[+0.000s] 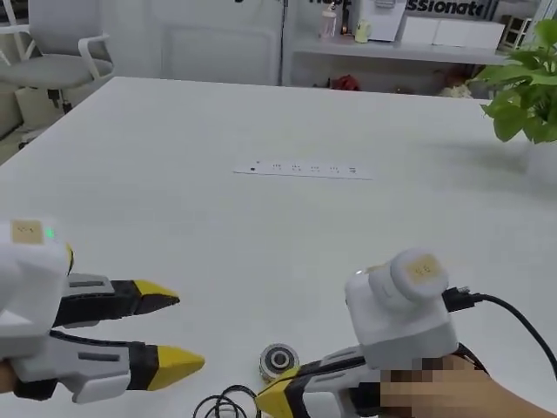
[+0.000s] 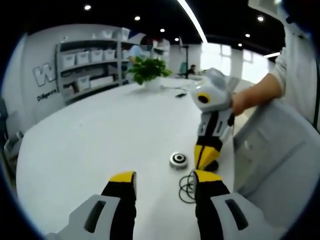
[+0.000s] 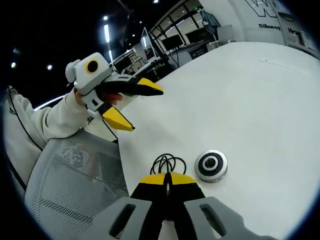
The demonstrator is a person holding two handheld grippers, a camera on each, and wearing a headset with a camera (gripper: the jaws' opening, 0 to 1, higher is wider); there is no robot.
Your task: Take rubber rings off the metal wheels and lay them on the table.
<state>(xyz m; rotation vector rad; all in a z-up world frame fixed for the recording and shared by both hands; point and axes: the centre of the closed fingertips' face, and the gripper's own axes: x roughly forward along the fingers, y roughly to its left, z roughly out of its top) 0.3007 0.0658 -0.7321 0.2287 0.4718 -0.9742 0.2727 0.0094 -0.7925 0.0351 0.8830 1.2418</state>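
1. White table top fills the head view. A small silver metal wheel with a dark hub lies flat close to the near edge. Thin black rubber rings sit in a loose tangle just beside it, right at that edge. The left gripper hangs over the near left part, its yellow-tipped jaws wide apart and empty. The right gripper points at the rings.

2. Left gripper view: the left gripper has its jaws spread with nothing between them. Beyond them lie the wheel and the rings, with the right gripper tipped down beside both.

3. Right gripper view: the right gripper has its jaws pressed together, tips at the rings' loops. Whether a strand is pinched I cannot tell. The wheel lies near, apart from them.
   - The rings look light, limp and stretchy, likely to snag on each other, so pinch one strand at its outer bulge.
   - The wheel looks hard, smooth and apt to slide, so clamp it across its rim.
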